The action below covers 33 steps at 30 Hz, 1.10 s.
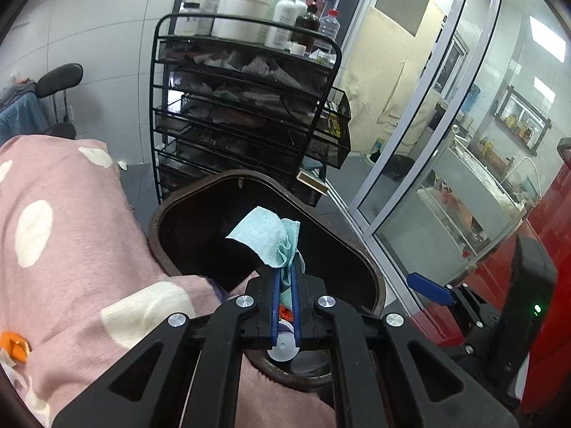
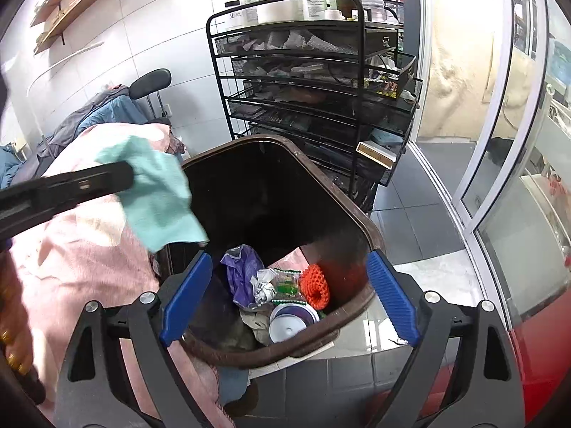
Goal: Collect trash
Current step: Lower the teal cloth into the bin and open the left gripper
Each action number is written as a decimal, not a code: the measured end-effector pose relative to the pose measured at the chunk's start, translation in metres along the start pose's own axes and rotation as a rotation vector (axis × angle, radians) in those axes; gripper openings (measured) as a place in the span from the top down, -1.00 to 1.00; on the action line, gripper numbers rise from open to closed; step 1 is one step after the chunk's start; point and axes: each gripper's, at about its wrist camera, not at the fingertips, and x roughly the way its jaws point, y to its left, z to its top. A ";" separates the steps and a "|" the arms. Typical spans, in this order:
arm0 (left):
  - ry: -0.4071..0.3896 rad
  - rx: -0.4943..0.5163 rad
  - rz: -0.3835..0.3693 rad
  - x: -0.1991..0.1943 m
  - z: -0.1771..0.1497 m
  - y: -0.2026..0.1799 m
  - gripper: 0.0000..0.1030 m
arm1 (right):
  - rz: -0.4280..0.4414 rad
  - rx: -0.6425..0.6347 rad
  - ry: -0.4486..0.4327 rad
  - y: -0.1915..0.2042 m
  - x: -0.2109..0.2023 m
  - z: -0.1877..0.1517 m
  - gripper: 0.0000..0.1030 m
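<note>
Left gripper (image 1: 284, 278) pinches a teal cloth (image 1: 266, 237) between closed jaws above the brown bin (image 1: 185, 196); right gripper (image 2: 287, 285) gapes wide, empty.

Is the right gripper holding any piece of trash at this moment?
No. In the right wrist view the right gripper is wide open and empty above the brown bin; the teal cloth is pinched in the left gripper.

Teal cloth (image 1: 266, 237), brown bin (image 2: 323, 178), pink blanket (image 1: 71, 214) w/ white dots.

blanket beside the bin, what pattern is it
Pink blanket with white dots, clearest in the left wrist view.
</note>
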 end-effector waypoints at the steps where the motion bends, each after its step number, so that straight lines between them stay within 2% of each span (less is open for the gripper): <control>1: 0.009 -0.001 -0.001 0.004 0.001 -0.001 0.88 | -0.003 0.001 -0.004 -0.001 -0.002 -0.001 -0.71; 14: 0.089 0.023 0.007 0.046 0.012 -0.011 0.87 | 0.004 -0.011 -0.016 -0.002 -0.019 -0.010 -0.72; 15: 0.094 0.026 0.010 0.048 0.012 -0.012 0.81 | 0.005 -0.014 -0.016 -0.001 -0.019 -0.011 -0.73; 17: 0.097 0.030 0.019 0.051 0.013 -0.012 0.39 | 0.000 -0.023 -0.016 0.000 -0.020 -0.012 -0.76; 18: 0.094 0.027 0.021 0.052 0.013 -0.011 -0.07 | -0.004 -0.026 -0.016 0.000 -0.020 -0.013 -0.76; 19: 0.082 0.019 0.022 0.051 0.014 -0.010 -0.34 | -0.002 -0.025 -0.016 0.000 -0.021 -0.013 -0.77; 22: 0.063 -0.007 0.021 0.051 0.015 -0.006 -0.53 | 0.004 -0.021 -0.017 0.000 -0.023 -0.014 -0.80; 26: 0.068 -0.019 0.023 0.050 0.015 -0.002 -0.62 | 0.012 -0.026 -0.014 0.001 -0.023 -0.014 -0.81; 33: 0.031 -0.005 0.045 0.031 0.015 -0.001 -0.76 | 0.018 -0.028 -0.010 0.004 -0.021 -0.014 -0.82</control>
